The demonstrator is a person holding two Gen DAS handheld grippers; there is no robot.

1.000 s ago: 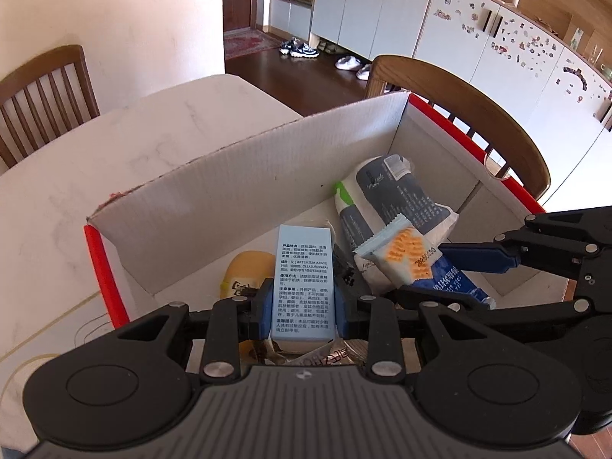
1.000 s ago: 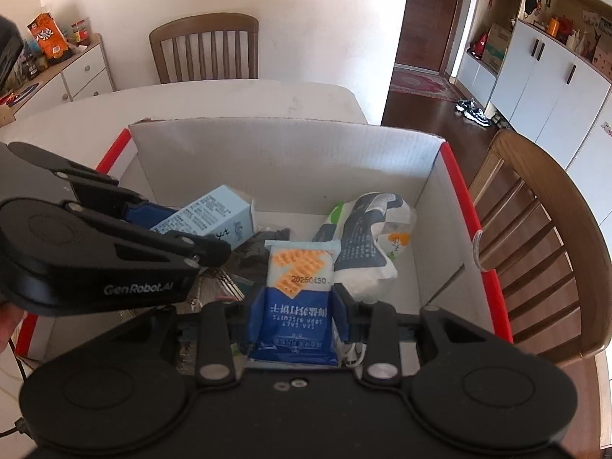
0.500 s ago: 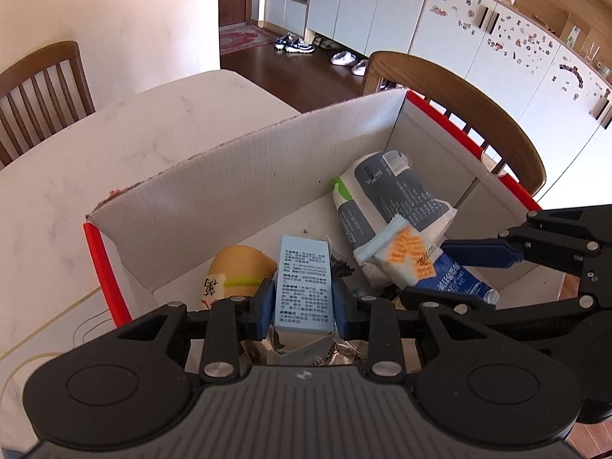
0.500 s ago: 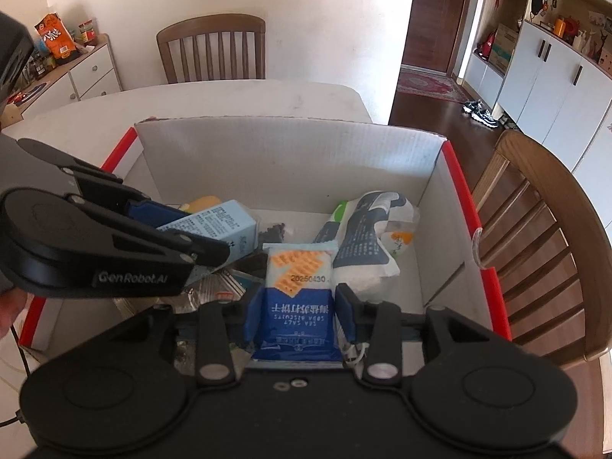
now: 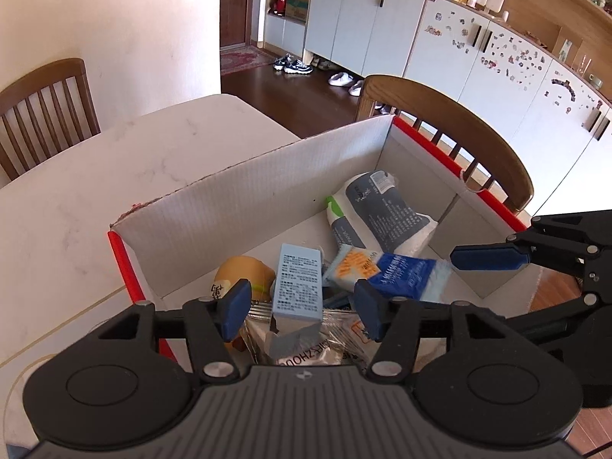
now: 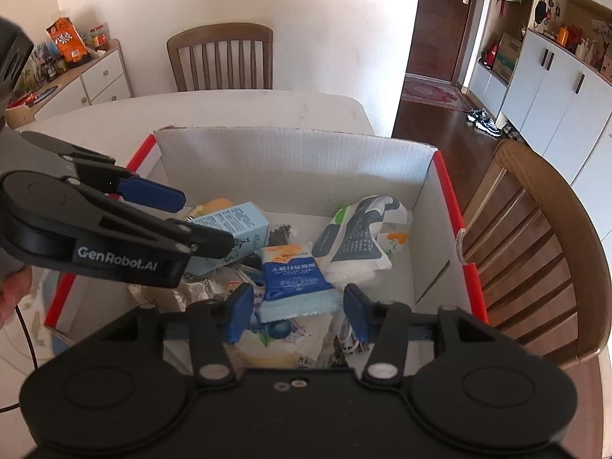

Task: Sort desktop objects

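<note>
A big white table (image 5: pixel 114 176) fills the room's middle, with wooden chairs (image 6: pixel 220 57) at its edges and white cupboards (image 5: pixel 382 26) along the wall. A cardboard box (image 5: pixel 260 195) with red edges sits at the table's corner. Inside lie a grey and white bag (image 5: pixel 382 206), a light blue box (image 5: pixel 299 283), a blue snack packet (image 6: pixel 294 275) and a small yellow thing (image 5: pixel 244 275). The left gripper (image 5: pixel 302 306) and right gripper (image 6: pixel 294 310) have just been opening; both are spread, touching nothing.
</note>
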